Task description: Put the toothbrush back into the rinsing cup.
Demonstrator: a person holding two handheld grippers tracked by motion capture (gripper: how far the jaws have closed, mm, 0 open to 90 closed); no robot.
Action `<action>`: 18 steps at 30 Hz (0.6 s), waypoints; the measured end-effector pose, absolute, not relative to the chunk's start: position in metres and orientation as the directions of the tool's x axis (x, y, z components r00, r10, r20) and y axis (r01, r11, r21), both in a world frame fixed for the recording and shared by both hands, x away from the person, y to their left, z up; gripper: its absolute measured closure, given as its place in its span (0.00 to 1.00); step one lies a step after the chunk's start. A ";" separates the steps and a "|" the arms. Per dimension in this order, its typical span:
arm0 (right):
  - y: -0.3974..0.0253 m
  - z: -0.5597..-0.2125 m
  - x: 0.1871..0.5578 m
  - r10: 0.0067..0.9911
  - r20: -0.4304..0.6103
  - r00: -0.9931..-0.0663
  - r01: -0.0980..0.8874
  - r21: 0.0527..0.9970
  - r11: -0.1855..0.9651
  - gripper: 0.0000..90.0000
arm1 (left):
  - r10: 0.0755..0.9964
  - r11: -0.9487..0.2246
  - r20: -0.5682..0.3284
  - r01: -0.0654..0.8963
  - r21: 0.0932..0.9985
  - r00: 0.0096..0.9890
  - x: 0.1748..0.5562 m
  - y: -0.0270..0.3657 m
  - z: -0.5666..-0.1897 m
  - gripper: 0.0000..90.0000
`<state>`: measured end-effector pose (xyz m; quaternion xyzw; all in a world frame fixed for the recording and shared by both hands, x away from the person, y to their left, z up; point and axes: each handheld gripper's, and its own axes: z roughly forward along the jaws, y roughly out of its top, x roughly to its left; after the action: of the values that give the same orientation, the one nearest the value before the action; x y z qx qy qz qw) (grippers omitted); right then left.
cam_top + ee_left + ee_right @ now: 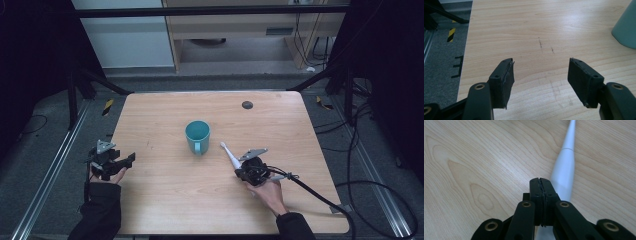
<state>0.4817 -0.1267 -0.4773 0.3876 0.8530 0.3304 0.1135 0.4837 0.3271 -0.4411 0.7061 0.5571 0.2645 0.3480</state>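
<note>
A teal mug (197,135) stands upright near the middle of the wooden table (170,200), handle toward the person; its side shows at the right edge (627,27) of the left gripper view. A white electric toothbrush (229,154) lies flat to the mug's right, head pointing away. My right gripper (239,173) rests at its near end, jaws pressed together with nothing between them (541,180); the toothbrush (565,167) runs alongside and beneath the right jaw. My left gripper (129,160) hovers at the table's left edge, open and empty (541,72).
A small black round disc (247,105) sits at the table's far right. A black cable (320,197) trails from the right gripper across the table's near right corner. Grey floor and metal rails (50,175) flank the table.
</note>
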 end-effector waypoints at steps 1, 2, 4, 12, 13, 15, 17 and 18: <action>-0.126 -0.477 0.481 0.740 0.066 -0.670 0.592 0.649 0.478 0.99 | 0.971 -0.138 -0.014 0.602 0.786 0.240 0.484 0.327 -0.441 0.41; -0.127 -0.477 0.482 0.738 0.062 -0.672 0.587 0.652 0.480 0.99 | 0.971 -0.138 -0.014 0.603 0.786 0.240 0.484 0.327 -0.441 0.41; -0.127 -0.476 0.482 0.736 0.061 -0.675 0.583 0.655 0.481 0.99 | 0.971 -0.138 -0.014 0.603 0.786 0.241 0.484 0.327 -0.441 0.41; -0.138 -0.457 0.479 0.755 0.013 -0.656 0.554 0.688 0.469 0.83 | 0.969 -0.141 -0.015 0.608 0.781 0.245 0.485 0.326 -0.442 0.41; -0.141 -0.454 0.479 0.762 0.001 -0.648 0.552 0.690 0.468 0.79 | 0.969 -0.145 -0.014 0.609 0.780 0.248 0.485 0.326 -0.443 0.41; -0.145 -0.449 0.479 0.770 -0.026 -0.638 0.547 0.689 0.476 0.71 | 0.969 -0.145 -0.014 0.612 0.778 0.248 0.485 0.326 -0.443 0.41; -0.149 -0.445 0.479 0.771 -0.050 -0.635 0.545 0.678 0.493 0.63 | 0.968 -0.147 -0.015 0.612 0.777 0.252 0.486 0.326 -0.444 0.41; -0.149 -0.445 0.479 0.767 -0.059 -0.639 0.549 0.663 0.509 0.61 | 0.967 -0.147 -0.017 0.612 0.777 0.254 0.486 0.326 -0.444 0.41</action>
<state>0.4789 -0.1495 -0.4446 0.3866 0.8506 0.3101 0.1758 0.4857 0.3263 -0.4436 0.7123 0.5542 0.2569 0.3457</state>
